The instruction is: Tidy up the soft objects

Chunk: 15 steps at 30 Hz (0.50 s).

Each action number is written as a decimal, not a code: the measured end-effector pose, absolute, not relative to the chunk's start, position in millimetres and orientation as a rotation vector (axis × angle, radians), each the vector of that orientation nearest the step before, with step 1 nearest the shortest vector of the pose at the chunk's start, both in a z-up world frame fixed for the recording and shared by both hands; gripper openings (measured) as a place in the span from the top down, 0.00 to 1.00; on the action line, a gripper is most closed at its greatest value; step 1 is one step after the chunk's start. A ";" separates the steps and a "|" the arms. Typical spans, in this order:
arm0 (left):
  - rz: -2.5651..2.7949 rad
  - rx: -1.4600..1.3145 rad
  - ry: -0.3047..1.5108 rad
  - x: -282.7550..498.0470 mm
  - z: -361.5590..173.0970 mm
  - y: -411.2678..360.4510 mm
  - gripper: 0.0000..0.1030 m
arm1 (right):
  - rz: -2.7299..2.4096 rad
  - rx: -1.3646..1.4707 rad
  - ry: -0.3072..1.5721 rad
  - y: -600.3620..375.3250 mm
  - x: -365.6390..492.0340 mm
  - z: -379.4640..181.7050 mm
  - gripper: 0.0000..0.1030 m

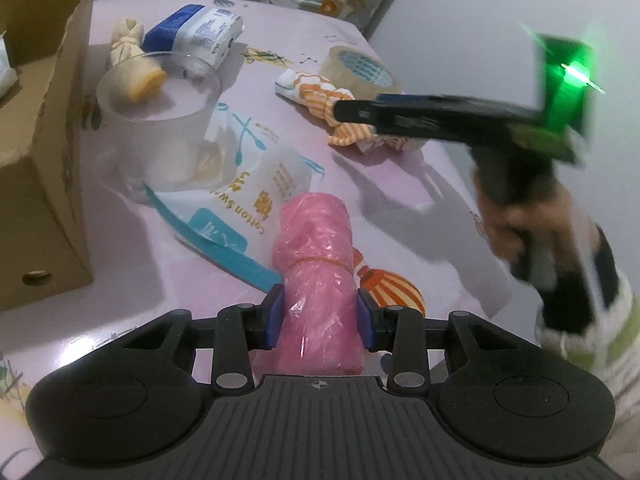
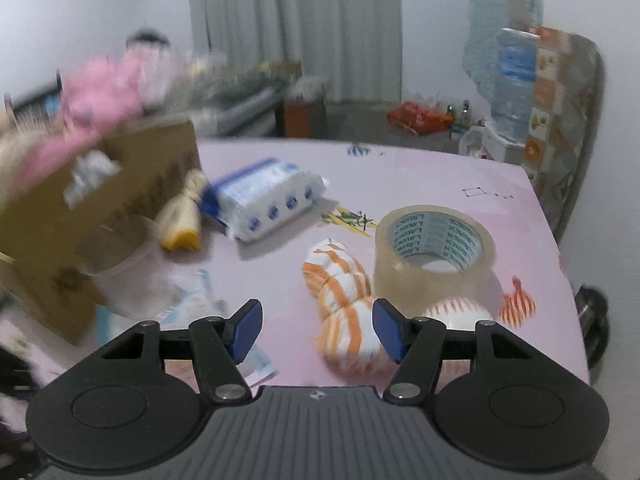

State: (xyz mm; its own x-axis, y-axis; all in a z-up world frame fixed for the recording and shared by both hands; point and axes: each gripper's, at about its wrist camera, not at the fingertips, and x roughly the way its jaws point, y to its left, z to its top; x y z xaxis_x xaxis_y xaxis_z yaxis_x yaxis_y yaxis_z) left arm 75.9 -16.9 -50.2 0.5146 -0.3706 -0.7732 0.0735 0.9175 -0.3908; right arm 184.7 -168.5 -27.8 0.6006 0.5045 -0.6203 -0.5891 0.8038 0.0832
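A pink plastic-wrapped roll (image 1: pixel 316 280) lies on the pink table (image 1: pixel 400 208), and my left gripper (image 1: pixel 319 316) is shut on it, blue pads pressing both sides. An orange-and-white striped cloth (image 2: pixel 344 300) lies beside a tape roll. My right gripper (image 2: pixel 318 330) is open and hovers over that cloth, not touching it. In the left wrist view the right gripper (image 1: pixel 352 112) is a blurred dark bar above the striped cloth (image 1: pixel 316 92), held by a hand in a sleeve. A cream cloth bundle (image 1: pixel 132 64) and a blue-and-white tissue pack (image 1: pixel 196 34) lie farther back.
An open cardboard box (image 1: pixel 44 160) stands at the left, with white and pink soft things in it. A clear plastic cup (image 1: pixel 156 120) sits on a cotton swab bag (image 1: pixel 240 184). The tape roll (image 2: pixel 432 248) and a baseball (image 2: pixel 460 312) lie near the table's right edge.
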 end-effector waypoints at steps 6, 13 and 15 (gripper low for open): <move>-0.278 -0.349 0.991 74.8 -53.4 -12.5 0.65 | 0.564 -0.298 0.783 -130.4 221.5 -49.7 0.40; -0.292 -0.375 0.970 71.6 -55.3 -9.8 0.66 | 0.551 -0.340 0.795 -120.5 228.1 -53.9 0.45; -0.296 -0.386 0.961 70.2 -54.7 -8.4 0.66 | 0.549 -0.299 0.767 -126.2 222.1 -44.0 0.45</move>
State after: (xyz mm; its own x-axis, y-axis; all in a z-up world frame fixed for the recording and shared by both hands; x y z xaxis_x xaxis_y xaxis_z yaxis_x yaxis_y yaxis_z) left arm 70.2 -8.4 -54.7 0.5415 -0.4101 -0.7339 0.0733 0.8926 -0.4448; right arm 222.1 -126.2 -44.0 0.5900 0.3580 -0.7237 -0.5692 0.8201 -0.0585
